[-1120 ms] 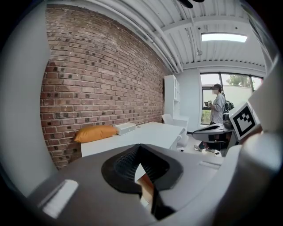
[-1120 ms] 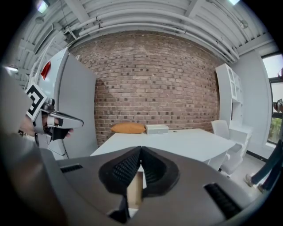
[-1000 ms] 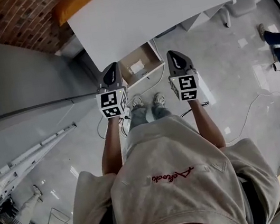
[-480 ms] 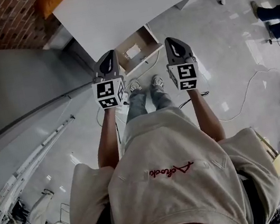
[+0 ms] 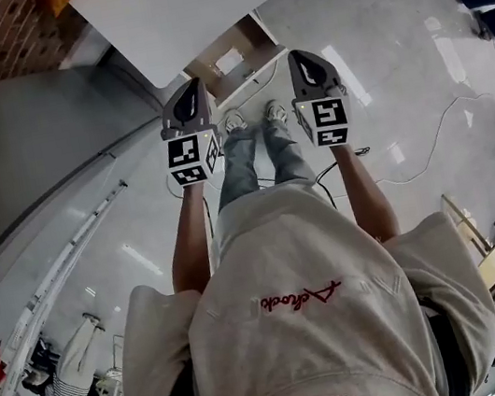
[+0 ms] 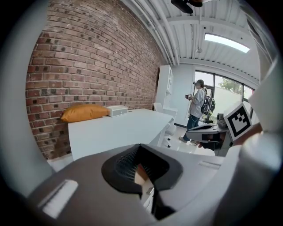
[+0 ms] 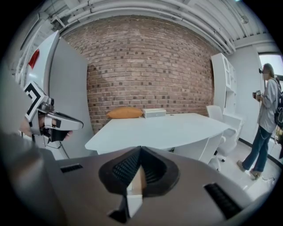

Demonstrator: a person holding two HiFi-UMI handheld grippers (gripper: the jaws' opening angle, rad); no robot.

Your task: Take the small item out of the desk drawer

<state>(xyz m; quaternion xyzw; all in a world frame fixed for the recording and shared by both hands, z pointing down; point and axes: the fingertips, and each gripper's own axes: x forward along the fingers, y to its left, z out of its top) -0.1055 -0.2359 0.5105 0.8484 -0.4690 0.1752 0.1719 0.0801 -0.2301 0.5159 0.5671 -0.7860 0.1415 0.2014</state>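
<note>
Only the head view shows the open desk drawer (image 5: 203, 65), its small white item (image 5: 229, 60) ahead of and between both tips, long axis seemingly crosswise; left gripper (image 6: 140, 148) and right gripper (image 7: 141, 149) show jaws pressed together, empty.

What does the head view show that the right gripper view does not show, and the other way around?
Only the head view: the small white item lying in the open brown wooden drawer, and the person's light shoes. Only the right gripper view: the red brick wall, the orange cushion, the flat white box. Both: the white desk and the left gripper, its jaws shut.
</note>
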